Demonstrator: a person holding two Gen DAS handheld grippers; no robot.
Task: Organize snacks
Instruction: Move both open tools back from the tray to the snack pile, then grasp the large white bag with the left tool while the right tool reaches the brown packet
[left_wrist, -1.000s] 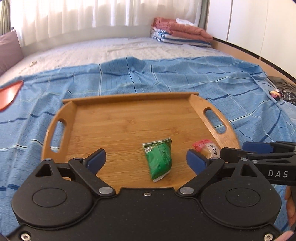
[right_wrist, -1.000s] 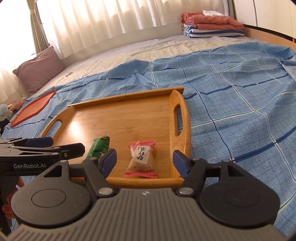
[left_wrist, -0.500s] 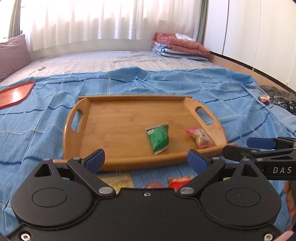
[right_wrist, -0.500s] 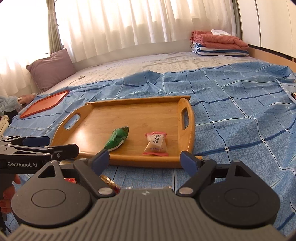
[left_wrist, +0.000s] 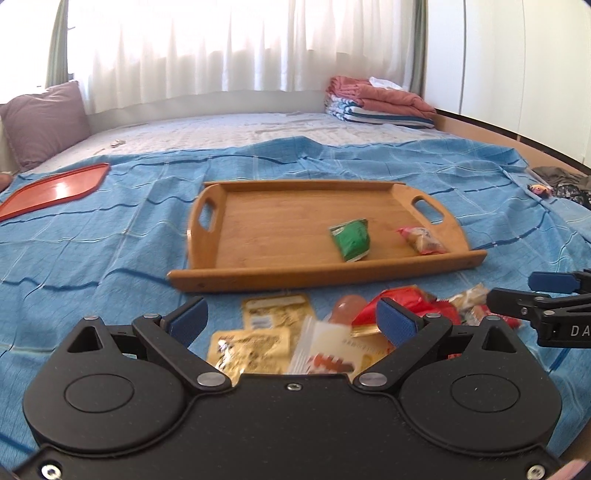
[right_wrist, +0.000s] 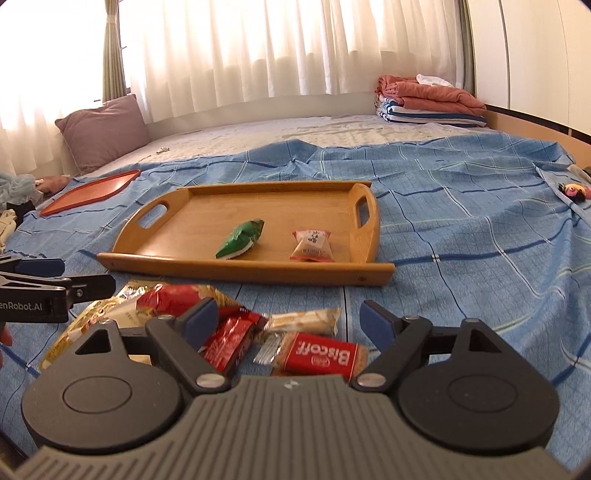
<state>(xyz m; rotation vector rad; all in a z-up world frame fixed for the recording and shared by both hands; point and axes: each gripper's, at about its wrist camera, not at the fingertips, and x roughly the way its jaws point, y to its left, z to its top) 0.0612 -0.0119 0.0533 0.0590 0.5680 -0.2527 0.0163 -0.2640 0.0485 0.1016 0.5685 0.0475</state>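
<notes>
A wooden tray (left_wrist: 280, 236) (right_wrist: 177, 221) lies on the blue bedspread. A green snack packet (left_wrist: 350, 239) (right_wrist: 242, 238) and a pink wrapped candy (left_wrist: 423, 240) (right_wrist: 312, 245) lie in it. In front of the tray is a pile of loose snacks: yellow packets (left_wrist: 258, 332), a red packet (left_wrist: 402, 302) (right_wrist: 173, 299), a Biscoff biscuit (right_wrist: 321, 356), a beige bar (right_wrist: 303, 319). My left gripper (left_wrist: 291, 319) is open and empty above the yellow packets. My right gripper (right_wrist: 291, 321) is open and empty above the Biscoff biscuit.
A red flat lid (left_wrist: 55, 188) (right_wrist: 92, 192) lies on the bed at far left. A purple pillow (left_wrist: 44, 122) and folded blankets (left_wrist: 376, 103) sit at the back. Dark clothes (left_wrist: 561, 184) lie at the right edge.
Both grippers have pulled back from the tray toward the near edge of the bed. The pile of loose snacks has come into view under them. Both stay open.
</notes>
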